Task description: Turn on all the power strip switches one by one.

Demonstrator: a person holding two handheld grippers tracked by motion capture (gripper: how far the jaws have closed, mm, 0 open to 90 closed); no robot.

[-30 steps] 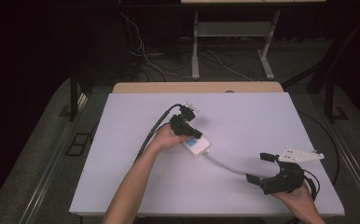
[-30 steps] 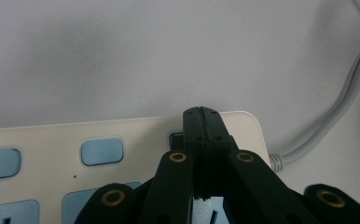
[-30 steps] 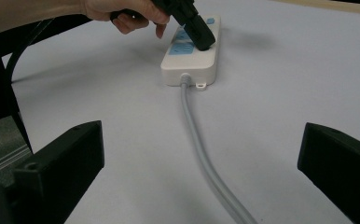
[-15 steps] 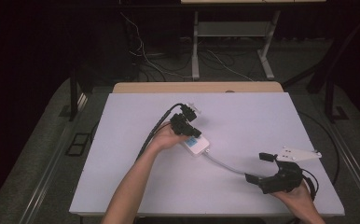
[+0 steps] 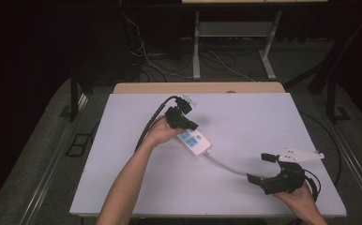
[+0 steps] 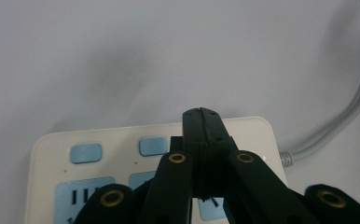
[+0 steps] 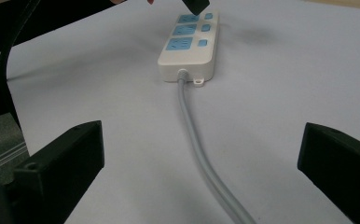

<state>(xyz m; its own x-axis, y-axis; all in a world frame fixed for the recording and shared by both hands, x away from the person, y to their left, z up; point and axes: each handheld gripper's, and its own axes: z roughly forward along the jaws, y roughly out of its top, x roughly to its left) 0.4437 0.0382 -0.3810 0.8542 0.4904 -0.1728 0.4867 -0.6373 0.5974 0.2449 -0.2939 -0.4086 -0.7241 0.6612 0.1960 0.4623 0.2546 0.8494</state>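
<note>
The power strip (image 5: 194, 141) lies on the white table (image 5: 123, 187), a little toward 7 o'clock from the table's middle. In the high view its long axis runs from 10 o'clock to 4 o'clock, and its grey cable (image 5: 228, 165) leaves the 4 o'clock end and curves toward the right gripper (image 5: 263, 168).

The left gripper (image 5: 192, 124) is directly above the 10 o'clock end of the strip. In the left gripper view its jaws are pressed together with nothing between them, and the tips (image 6: 200, 113) point down at the strip (image 6: 75, 140), beside the row of small blue switches (image 6: 153, 145). I cannot tell if the tips touch the housing or are just above it. The left hand (image 5: 162, 132) is much the nearer one, so I judge that the next move, perhaps pressing a switch, belongs to it.

The right gripper is well apart, at 4 o'clock from the strip, near the table's front right corner. Its jaws stand wide open and empty. In the right gripper view the cable (image 7: 192, 135) runs between them up to the strip (image 7: 187, 56) at 12 o'clock.

Compared with one second ago, almost nothing differs: the strip, the cable and both grippers keep the same places, and the left gripper only stays over the same end.
</note>
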